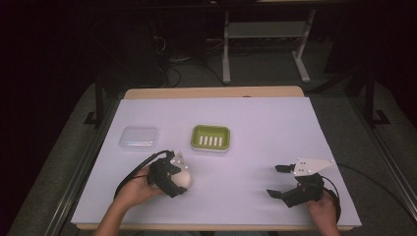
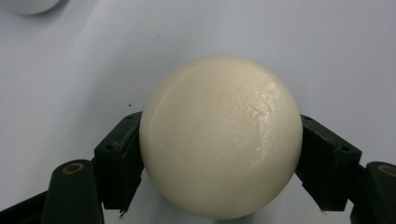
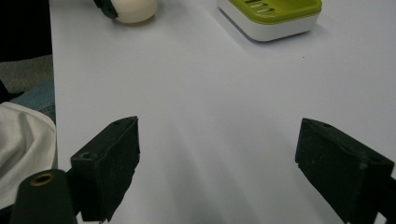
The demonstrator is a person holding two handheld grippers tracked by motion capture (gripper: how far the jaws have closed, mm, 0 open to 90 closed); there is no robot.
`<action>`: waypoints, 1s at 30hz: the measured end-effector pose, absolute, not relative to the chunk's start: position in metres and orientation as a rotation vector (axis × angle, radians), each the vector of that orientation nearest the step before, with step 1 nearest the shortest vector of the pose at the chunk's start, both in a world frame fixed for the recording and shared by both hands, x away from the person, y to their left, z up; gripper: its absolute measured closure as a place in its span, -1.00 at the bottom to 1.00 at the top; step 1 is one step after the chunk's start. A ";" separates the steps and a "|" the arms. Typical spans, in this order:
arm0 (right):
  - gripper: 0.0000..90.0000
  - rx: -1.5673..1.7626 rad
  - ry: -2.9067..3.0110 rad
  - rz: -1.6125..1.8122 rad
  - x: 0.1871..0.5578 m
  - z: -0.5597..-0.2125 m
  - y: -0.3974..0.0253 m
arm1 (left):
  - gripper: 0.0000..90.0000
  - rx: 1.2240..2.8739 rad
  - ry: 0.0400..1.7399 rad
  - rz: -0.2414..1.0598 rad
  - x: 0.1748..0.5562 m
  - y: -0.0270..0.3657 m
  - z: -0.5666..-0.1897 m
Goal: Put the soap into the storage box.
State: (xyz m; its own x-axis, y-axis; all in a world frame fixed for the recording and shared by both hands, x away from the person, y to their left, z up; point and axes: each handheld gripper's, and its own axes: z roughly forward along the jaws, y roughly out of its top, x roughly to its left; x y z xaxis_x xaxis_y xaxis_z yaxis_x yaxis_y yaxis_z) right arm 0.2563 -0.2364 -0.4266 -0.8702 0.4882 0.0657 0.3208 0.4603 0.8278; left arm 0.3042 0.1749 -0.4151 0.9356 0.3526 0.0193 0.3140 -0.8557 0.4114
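Note:
A cream, rounded bar of soap (image 2: 220, 137) sits between the jaws of my left gripper (image 2: 219, 158), which is shut on it just above the white table sheet. In the high view that gripper (image 1: 181, 178) holds the soap (image 1: 184, 178) at the front left of the table. A green soap dish (image 1: 211, 137) with a white base and slotted floor stands mid-table, beyond the soap. My right gripper (image 1: 279, 180) rests open at the front right, nothing between its jaws. In the right gripper view the soap (image 3: 135, 10) and the dish (image 3: 271, 14) lie far ahead.
A clear plastic lid or box (image 1: 139, 137) lies left of the dish. The white sheet (image 1: 255, 123) covers a wooden table. Dark floor, cables and table legs lie beyond the far edge. A white cloth (image 3: 23, 149) and jeans show at the left of the right gripper view.

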 end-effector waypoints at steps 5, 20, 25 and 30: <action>-0.71 0.709 2.525 1.378 0.257 -0.427 -0.238 | -0.44 2.679 0.474 0.107 0.307 0.172 -0.410; -0.71 0.717 2.513 1.397 0.258 -0.428 -0.242 | -0.44 2.649 0.485 0.071 0.325 0.163 -0.400; -0.71 0.727 2.512 1.400 0.257 -0.428 -0.242 | -0.44 2.650 0.486 0.067 0.330 0.161 -0.396; -0.71 0.721 2.510 1.404 0.258 -0.428 -0.243 | -0.44 2.654 0.480 0.066 0.334 0.159 -0.392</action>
